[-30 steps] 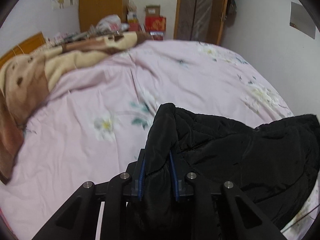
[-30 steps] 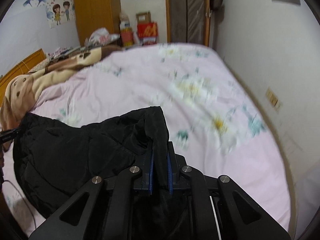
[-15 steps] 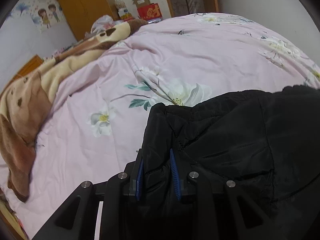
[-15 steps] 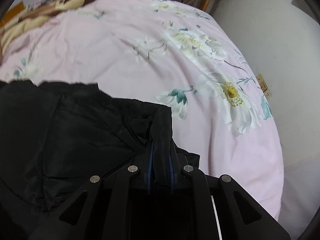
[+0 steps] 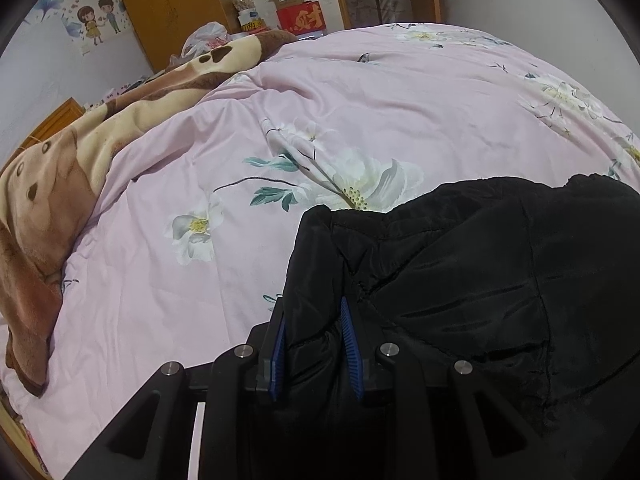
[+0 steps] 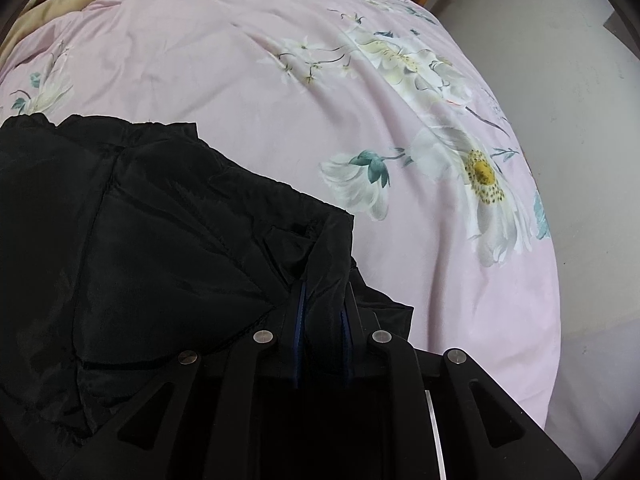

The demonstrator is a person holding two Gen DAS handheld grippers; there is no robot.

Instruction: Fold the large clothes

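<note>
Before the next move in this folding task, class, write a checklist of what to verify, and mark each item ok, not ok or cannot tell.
1. Black jacket between the left gripper pads: ok.
2. Jacket between the right gripper pads, whose jaws have just been opening: ok.
3. Jacket resting on the pink floral bedspread: ok.
4. Bedspread ahead of the jacket free of other things: ok.
5. Brown blanket apart from the jacket: ok.
6. Jacket lying flat, unwrinkled: cannot tell.

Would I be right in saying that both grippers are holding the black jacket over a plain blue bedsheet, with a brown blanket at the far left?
Not quite: the bedsheet is pink with printed flowers, not plain blue, as both wrist views show. The rest holds: the left gripper and right gripper each have the black jacket between their pads, and the brown blanket lies at the far left.
</note>
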